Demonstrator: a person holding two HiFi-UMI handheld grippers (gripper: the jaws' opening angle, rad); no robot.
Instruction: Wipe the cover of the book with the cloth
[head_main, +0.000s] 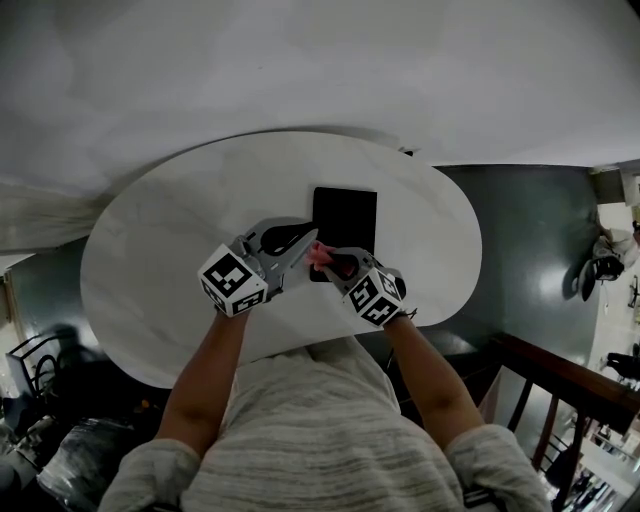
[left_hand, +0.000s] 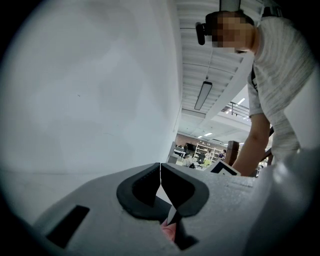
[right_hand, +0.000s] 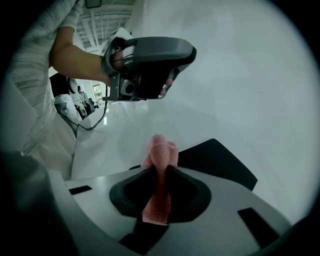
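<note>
A black book (head_main: 345, 215) is seen flat on a white table (head_main: 170, 250), with a pink cloth (right_hand: 159, 165) pinched in the right gripper (head_main: 338, 265) at its near edge. The left gripper (head_main: 288, 238) is pressed together, empty, beside it. The cloth is probably best pressed flat and drawn evenly across the cover, the book being steadied.

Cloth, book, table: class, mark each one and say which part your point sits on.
cloth (right_hand: 159, 152): right gripper view, bunched upper end.
book (head_main: 345, 212): head view, middle of cover.
table (head_main: 150, 250): head view, bare left part.
</note>
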